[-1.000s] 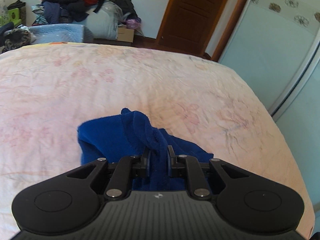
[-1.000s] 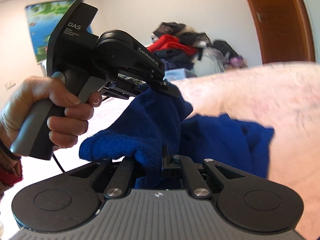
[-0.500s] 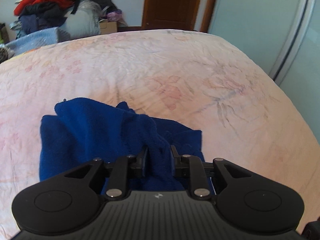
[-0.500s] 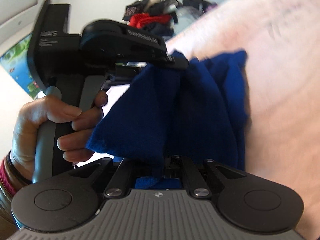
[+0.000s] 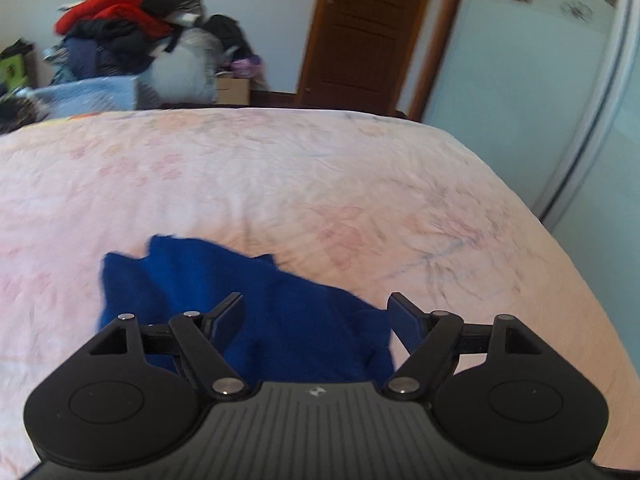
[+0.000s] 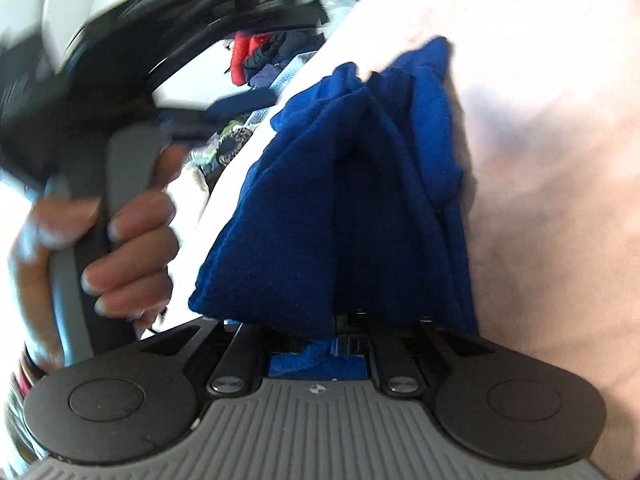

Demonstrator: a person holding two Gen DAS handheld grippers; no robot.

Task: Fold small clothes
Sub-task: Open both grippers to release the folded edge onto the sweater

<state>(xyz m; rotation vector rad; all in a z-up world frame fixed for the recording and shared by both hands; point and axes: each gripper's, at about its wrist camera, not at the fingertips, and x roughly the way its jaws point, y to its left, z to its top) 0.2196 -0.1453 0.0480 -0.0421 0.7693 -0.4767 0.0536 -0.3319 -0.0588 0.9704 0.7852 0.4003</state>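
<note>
While the left tongs [image 5: 316, 314] are standing wide apart above the blue garment [image 5: 256, 300], having just been opening, the cloth is lying loose between the two fingers, with neither pad pressing on it. In the left wrist view the garment is resting crumpled on the pink flowered bed [image 5: 320, 184], near the bed's near edge and directly under the tool. Beyond the bed, a pile of clothes [image 5: 120, 36] is sitting against the far wall, with a brown door [image 5: 360, 32] to its right and a pale wardrobe panel [image 5: 540, 92] beside that.

In the right wrist view the right tongs [image 6: 352, 340] are parting slightly, their jaws having just been opening, and a fold of the blue garment [image 6: 352, 200] is draping over and between them; the fingertips are hidden by the cloth, so whether they are pressing on it cannot be told. At the left of that view, blurred, the person's left hand [image 6: 120, 248] is gripping the grey handle [image 6: 128, 168] of the other tool.
</note>
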